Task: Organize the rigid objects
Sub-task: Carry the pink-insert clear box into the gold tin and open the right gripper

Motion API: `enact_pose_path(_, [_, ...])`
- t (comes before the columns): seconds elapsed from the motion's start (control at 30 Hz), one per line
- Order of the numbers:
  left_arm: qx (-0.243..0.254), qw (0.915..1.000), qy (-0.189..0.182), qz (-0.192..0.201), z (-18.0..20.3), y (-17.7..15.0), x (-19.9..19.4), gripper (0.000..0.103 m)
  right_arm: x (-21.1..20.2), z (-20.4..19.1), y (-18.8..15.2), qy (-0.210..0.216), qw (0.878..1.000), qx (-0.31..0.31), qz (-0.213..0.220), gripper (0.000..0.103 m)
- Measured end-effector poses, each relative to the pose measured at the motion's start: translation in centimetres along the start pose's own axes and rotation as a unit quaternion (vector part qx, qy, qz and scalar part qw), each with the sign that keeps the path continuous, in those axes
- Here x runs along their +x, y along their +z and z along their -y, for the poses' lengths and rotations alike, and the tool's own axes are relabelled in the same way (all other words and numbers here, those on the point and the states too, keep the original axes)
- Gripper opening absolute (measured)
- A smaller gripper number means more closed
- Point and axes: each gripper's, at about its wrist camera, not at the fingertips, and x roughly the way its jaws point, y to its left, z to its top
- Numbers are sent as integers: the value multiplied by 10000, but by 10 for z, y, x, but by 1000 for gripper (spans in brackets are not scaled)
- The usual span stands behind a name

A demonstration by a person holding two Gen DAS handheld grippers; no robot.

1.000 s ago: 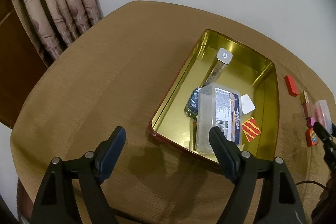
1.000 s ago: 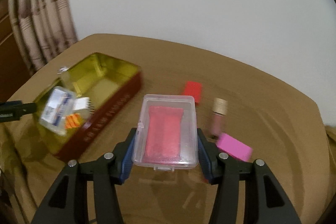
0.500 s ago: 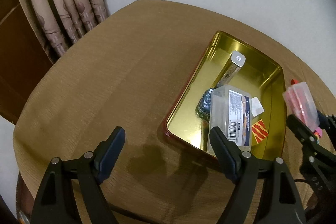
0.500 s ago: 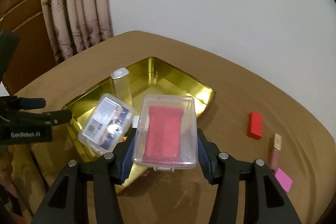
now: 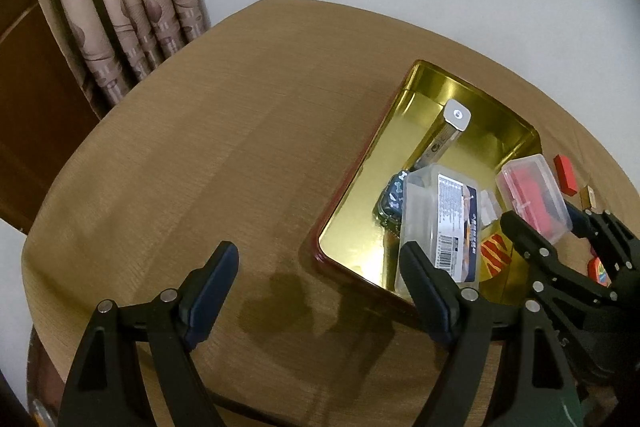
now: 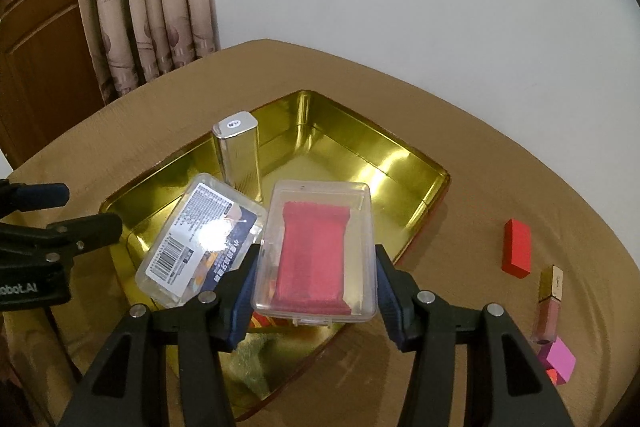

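Observation:
My right gripper (image 6: pixel 316 291) is shut on a clear plastic box with a red insert (image 6: pixel 316 247), held above the near part of the gold tin (image 6: pixel 416 163). The same box (image 5: pixel 534 197) and right gripper (image 5: pixel 548 231) show at the right of the left wrist view, over the tin's (image 5: pixel 400 99) right side. Inside the tin lie a clear labelled box (image 6: pixel 200 239), an upright silver case (image 6: pixel 238 151) and a dark patterned item (image 5: pixel 390 197). My left gripper (image 5: pixel 320 279) is open, empty, over bare table left of the tin's near corner.
A red block (image 6: pixel 517 247), a lip-gloss tube (image 6: pixel 550 303) and a pink block (image 6: pixel 558 359) lie on the brown table right of the tin. A red-and-yellow striped card (image 5: pixel 496 255) lies in the tin. Curtains (image 5: pixel 120 7) and a wooden door stand at the back left.
My right gripper has carried the red-insert box leftward from the table beside the small items to above the tin. The left gripper has kept its place, still open.

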Motion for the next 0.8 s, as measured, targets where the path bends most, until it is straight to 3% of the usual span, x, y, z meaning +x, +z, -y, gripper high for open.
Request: enact_pose_path(0.8, [94, 10000, 31, -8, 7, 1, 2, 80, 14, -7, 4, 44, 9998, 102, -172, 55])
